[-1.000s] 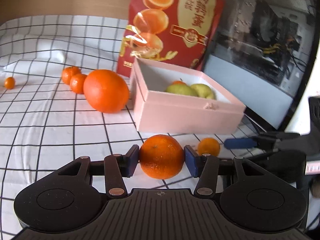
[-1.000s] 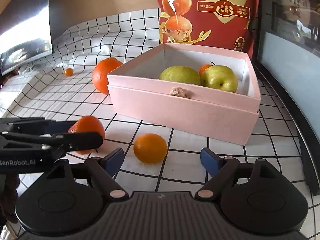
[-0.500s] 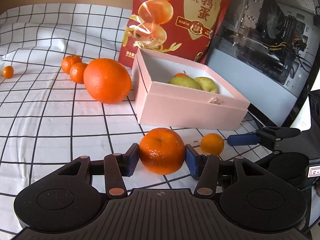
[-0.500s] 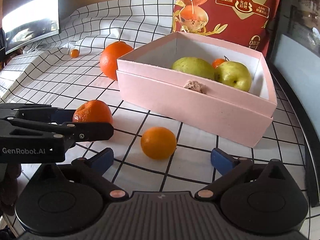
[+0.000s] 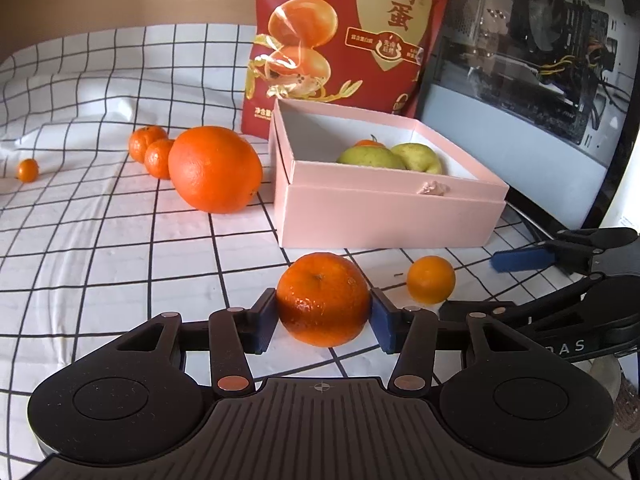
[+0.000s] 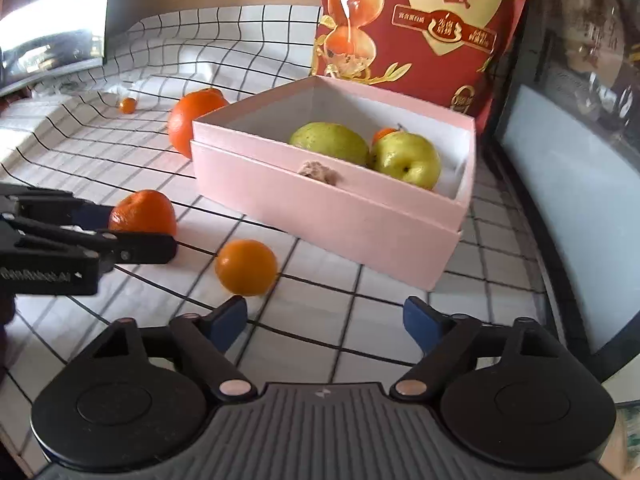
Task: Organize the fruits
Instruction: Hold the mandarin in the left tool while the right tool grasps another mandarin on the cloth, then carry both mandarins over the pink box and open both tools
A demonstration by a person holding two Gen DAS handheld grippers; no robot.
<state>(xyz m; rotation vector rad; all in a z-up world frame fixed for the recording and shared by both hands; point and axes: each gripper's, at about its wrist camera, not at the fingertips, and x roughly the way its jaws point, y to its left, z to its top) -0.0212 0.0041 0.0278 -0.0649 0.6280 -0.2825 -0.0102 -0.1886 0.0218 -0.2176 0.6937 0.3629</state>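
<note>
sitting between the jaws of the left gripper [image 5: 323,322], the mandarin [image 5: 323,299] was squeezed by both blue pads, low over the checked counter [image 5: 100,248], tipped down toward the pink box [image 5: 384,216] ahead. to its right, the small orange [image 6: 246,267] lay just ahead and left of the right gripper [image 6: 325,319]; its jaws had just been closing, still apart, nothing between.

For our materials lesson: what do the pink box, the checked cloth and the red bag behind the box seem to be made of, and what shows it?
Pink box: probably matte card; flat walls, crisp folded edges, no shine.
Checked cloth: likely thin woven fabric; it lies in soft wrinkles and folds.
Red bag: seemingly glossy printed plastic film or foil; light glints off its creased surface.
</note>
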